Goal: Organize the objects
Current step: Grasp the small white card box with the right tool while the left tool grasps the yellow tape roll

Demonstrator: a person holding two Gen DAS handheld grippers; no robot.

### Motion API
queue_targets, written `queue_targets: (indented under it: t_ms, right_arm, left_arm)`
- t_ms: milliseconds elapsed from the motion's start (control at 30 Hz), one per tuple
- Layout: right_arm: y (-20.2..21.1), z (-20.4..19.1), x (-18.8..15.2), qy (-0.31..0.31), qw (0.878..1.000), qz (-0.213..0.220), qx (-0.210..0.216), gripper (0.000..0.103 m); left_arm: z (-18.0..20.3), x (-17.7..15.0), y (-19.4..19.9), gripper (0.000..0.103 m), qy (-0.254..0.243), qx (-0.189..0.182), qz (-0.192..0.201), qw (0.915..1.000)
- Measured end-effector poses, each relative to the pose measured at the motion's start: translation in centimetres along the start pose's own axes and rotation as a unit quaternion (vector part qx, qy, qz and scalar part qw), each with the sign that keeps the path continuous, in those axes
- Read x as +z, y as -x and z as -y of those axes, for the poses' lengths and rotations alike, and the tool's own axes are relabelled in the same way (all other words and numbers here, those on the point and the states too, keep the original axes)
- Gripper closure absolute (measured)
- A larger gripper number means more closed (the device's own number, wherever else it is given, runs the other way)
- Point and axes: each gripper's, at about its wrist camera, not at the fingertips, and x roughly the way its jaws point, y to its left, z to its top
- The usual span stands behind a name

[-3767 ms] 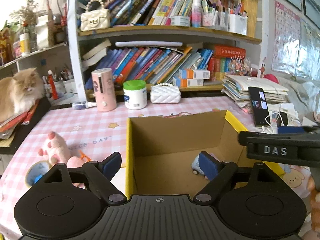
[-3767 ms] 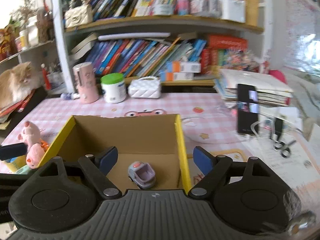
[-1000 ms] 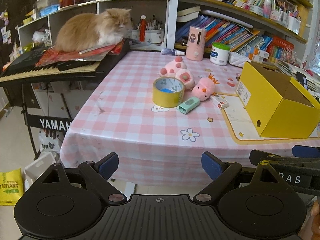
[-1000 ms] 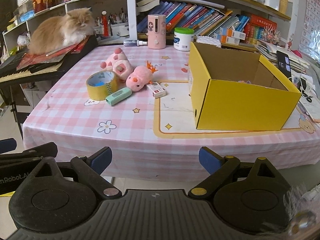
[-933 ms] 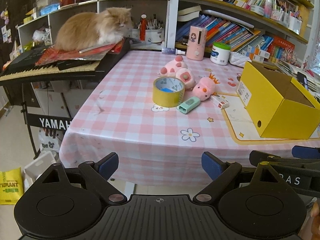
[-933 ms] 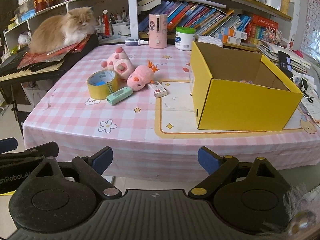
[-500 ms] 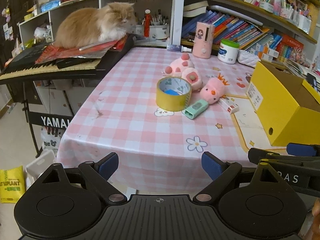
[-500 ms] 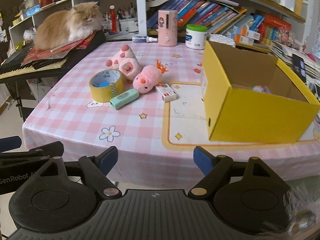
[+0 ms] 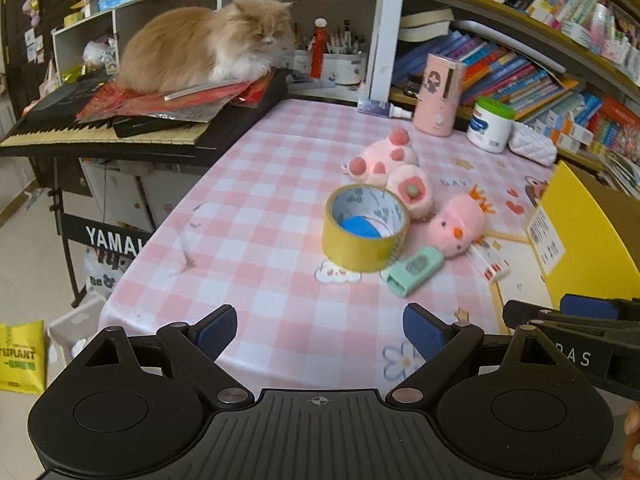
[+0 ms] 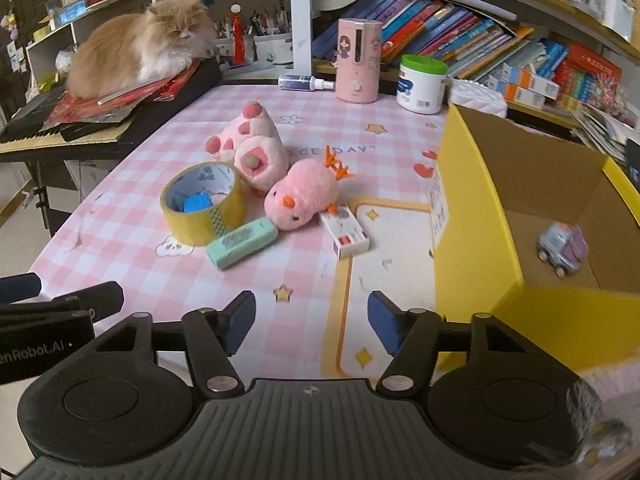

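Observation:
A yellow cardboard box [image 10: 476, 240] stands open on the pink checked table, with a small toy car [image 10: 562, 249] inside. Left of it lie a yellow tape roll [image 10: 204, 204], a mint green stapler-like case [image 10: 242, 242], a pink chick plush [image 10: 302, 196], a pink paw plush [image 10: 252, 148] and a small white box [image 10: 349, 231]. The tape roll [image 9: 366, 226] and chick [image 9: 462, 226] also show in the left wrist view. My left gripper [image 9: 320, 330] is open and empty at the table's near edge. My right gripper [image 10: 311, 320] is open and empty, over the table in front of the box.
An orange cat [image 10: 136, 52] lies on papers on a keyboard [image 9: 100, 128] left of the table. A pink cylinder [image 10: 357, 60], a white jar [image 10: 422, 84] and a white purse [image 10: 476, 98] stand at the table's back by full bookshelves. The floor drops off at left.
Both grippers have moved forward toward the table; the objects look larger and closer. The right gripper now looks down into the box. Neither has taken hold of anything.

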Motion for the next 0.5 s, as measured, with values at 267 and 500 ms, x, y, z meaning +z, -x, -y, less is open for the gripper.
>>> queue_targets:
  t_ms: [267,500]
  right_arm:
    - [-3.1,0.9,2.4,0.012,1.0,-0.008,0.007,0.046]
    - [-6.1,1.5,3.5,0.025,1.0,-0.017,0.002,0.053]
  left_arm:
    - [0.6,2.0,-2.1,0.006,0.015,0.008,-0.008,0.9998]
    - [1.3,2.7,-3.5,0.005,0.022,0.009,-0.007,0.9997]
